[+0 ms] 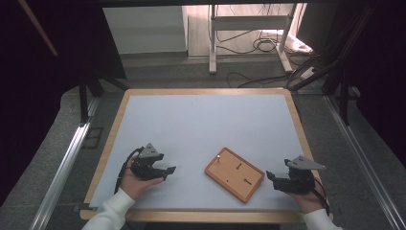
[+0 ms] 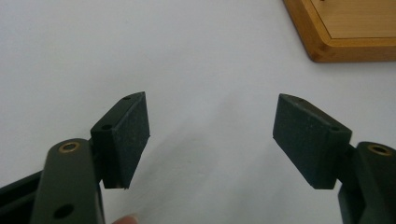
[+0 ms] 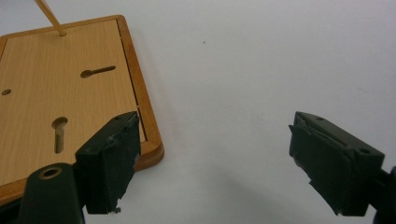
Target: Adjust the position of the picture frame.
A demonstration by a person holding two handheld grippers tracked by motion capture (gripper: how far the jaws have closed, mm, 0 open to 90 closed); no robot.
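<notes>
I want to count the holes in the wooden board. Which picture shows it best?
The right gripper view: the wooden board is close, with its slots and thin peg clear. The high view shows the whole board, but small. The left gripper view catches one corner.

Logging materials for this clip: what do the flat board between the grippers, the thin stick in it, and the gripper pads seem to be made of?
Board: pale wood, smooth finish, grain showing, darker raised rim. Stick: likely wood, same tan. Gripper pads: matte black, probably rubber, finely speckled; frayed edges in the right gripper view.
</notes>
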